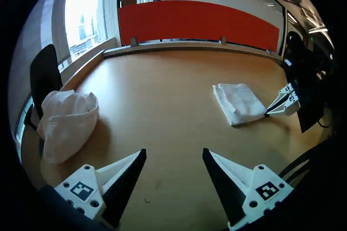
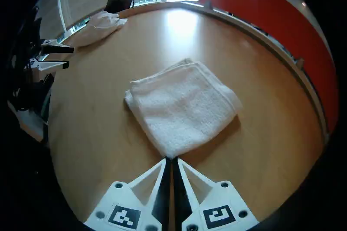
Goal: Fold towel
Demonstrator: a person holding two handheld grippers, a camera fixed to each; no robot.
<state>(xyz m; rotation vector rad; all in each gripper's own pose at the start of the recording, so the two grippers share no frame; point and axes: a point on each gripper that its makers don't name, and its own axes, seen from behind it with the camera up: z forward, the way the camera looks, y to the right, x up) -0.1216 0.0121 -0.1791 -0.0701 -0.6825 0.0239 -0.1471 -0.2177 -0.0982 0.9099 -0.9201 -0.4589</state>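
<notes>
**Colleague:** Where's the towel sitting?

**Me:** The towel [image 2: 182, 105] is folded into a compact rectangle and lies flat on the wooden table [image 2: 269, 114], right in front of my right gripper [image 2: 172, 161]. The layers look evenly stacked, so I judge the folding is about finished.

**Colleague:** Is that gripper holding cloth?

**Me:** Its fingers are closed almost together, with the tips at the towel's near corner. I can't tell whether any cloth is caught between them. It looks more like touching than pinching. Being low at the corner makes sense, since that's where I'd lay down or tidy a last fold.

**Colleague:** And the left one?

**Me:** My left gripper [image 1: 173, 151] is spread wide with nothing in it, over bare table well apart from the towel. I read that as out of the way yet ready to help.

**Colleague:** Anything else around?

**Me:** A crumpled white cloth bundle [image 1: 67, 118] sits at the table's edge beside a black chair [image 1: 43, 79], with a red partition [image 1: 195, 21] behind. It may be more towels waiting, but that's a guess.
</notes>
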